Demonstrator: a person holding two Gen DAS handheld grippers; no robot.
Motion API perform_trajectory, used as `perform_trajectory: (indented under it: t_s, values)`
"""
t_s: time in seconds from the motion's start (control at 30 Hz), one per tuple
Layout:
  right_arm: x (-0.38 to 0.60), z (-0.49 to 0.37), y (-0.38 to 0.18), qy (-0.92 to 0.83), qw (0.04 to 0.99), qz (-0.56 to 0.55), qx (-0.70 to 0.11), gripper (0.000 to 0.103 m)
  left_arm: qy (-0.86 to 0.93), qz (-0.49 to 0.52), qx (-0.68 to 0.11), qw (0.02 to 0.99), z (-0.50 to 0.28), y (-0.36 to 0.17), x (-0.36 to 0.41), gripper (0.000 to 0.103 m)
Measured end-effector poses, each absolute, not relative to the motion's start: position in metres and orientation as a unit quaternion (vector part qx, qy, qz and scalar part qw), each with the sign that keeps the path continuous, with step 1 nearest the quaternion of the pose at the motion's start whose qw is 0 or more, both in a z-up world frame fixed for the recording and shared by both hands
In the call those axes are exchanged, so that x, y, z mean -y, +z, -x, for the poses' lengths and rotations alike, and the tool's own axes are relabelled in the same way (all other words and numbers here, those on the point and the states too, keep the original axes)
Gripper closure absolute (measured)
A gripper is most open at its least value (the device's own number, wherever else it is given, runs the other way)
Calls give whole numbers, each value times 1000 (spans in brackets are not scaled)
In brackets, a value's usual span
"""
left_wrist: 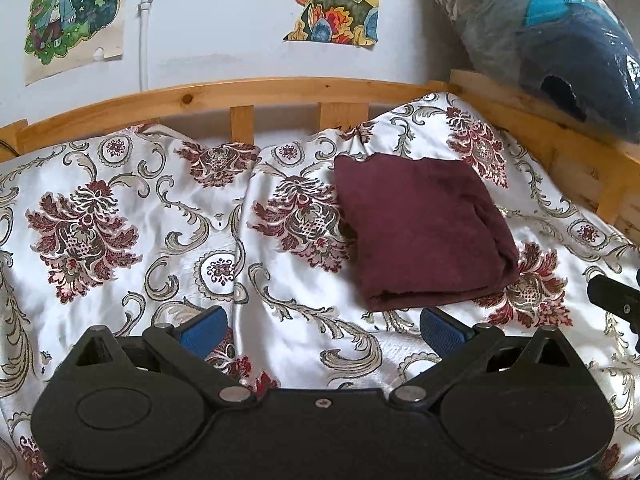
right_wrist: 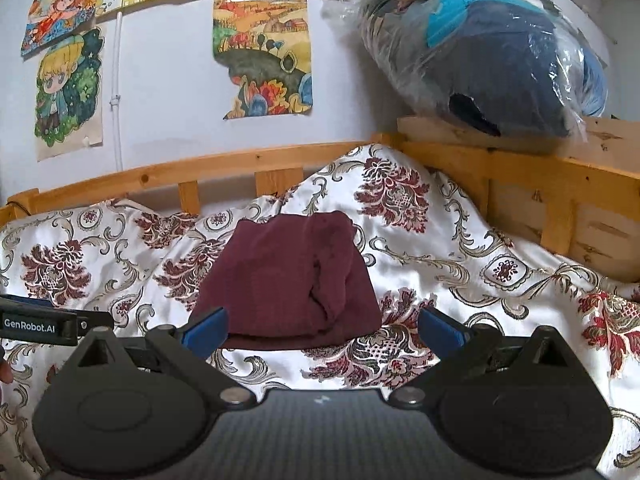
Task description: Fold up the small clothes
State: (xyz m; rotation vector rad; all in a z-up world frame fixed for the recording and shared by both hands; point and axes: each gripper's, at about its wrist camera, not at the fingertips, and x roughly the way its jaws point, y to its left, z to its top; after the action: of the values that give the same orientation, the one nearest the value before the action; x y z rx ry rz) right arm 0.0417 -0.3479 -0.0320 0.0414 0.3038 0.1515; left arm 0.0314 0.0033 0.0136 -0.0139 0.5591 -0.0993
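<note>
A maroon garment (left_wrist: 420, 232) lies folded into a neat rectangle on the floral bedspread (left_wrist: 140, 208). It also shows in the right wrist view (right_wrist: 288, 276), straight ahead. My left gripper (left_wrist: 322, 328) is open and empty, hovering over the bedspread just in front and left of the garment. My right gripper (right_wrist: 322, 330) is open and empty, its blue pads (right_wrist: 206, 328) just short of the garment's near edge. The right gripper's tip (left_wrist: 612, 300) shows at the right edge of the left wrist view. The left gripper's body (right_wrist: 44, 322) shows at the left of the right wrist view.
A wooden bed rail (left_wrist: 240, 92) runs along the back and right side (right_wrist: 520, 184). A plastic-wrapped blue bundle (right_wrist: 500, 64) sits on the rail at the right. Drawings (right_wrist: 264, 56) hang on the wall behind.
</note>
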Motion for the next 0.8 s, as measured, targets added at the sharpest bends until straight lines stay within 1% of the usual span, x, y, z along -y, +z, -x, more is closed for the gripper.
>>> perform_trajectory:
  t_s: [0.8]
  values:
    - [353, -42, -32, 69, 985, -27, -153, 0, -48, 2, -279, 959, -29, 11, -3, 1]
